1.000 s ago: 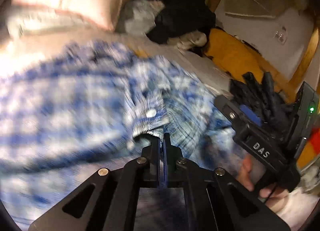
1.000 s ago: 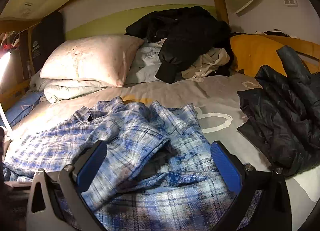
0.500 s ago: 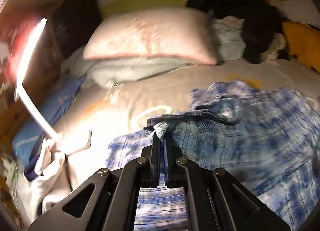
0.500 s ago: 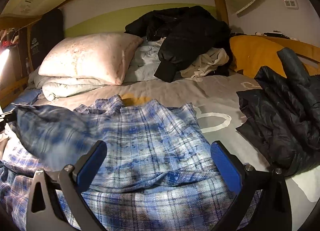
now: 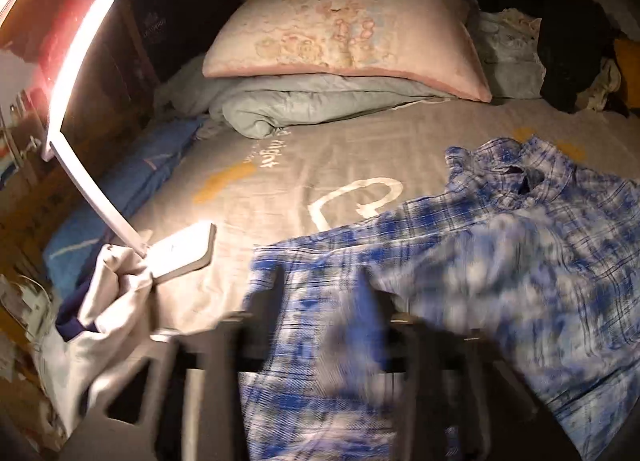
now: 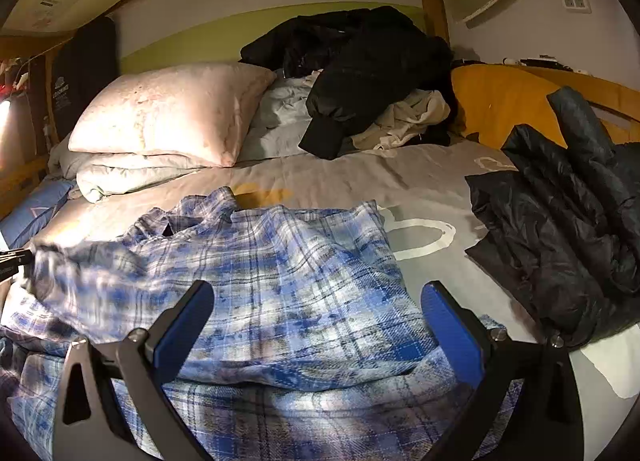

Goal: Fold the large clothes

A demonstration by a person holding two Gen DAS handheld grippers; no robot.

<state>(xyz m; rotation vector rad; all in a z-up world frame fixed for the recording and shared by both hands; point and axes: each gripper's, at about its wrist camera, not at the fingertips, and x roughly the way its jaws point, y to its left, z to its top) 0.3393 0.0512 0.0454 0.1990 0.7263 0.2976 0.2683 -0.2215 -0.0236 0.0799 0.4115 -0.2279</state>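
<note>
Left hand-held gripper (image 5: 324,301) appears blurred at 6 o'clock in its own view, its 2 dark fingers now apart; the jaws have just been opening, and blue plaid cloth drapes loosely between and over them without being pinched. Right hand-held gripper (image 6: 316,325) sits at 6 o'clock in its view with its blue pads spread wide, hovering just above the cloth and gripping nothing.

Between both lies the plaid shirt (image 6: 280,281), spread on the bed (image 6: 420,177). Its collar (image 5: 516,177) points toward 12 o'clock, toward the pink pillow (image 6: 168,109), so the long axis runs from near edge to headboard. From the left gripper the shirt body stretches away toward 2 o'clock; the released part lies directly under it. The left gripper seems nearer the loose left-hand part, the right gripper nearer the hem. A lit desk lamp (image 5: 80,133) stands at 9 o'clock, close to the left side.
</note>
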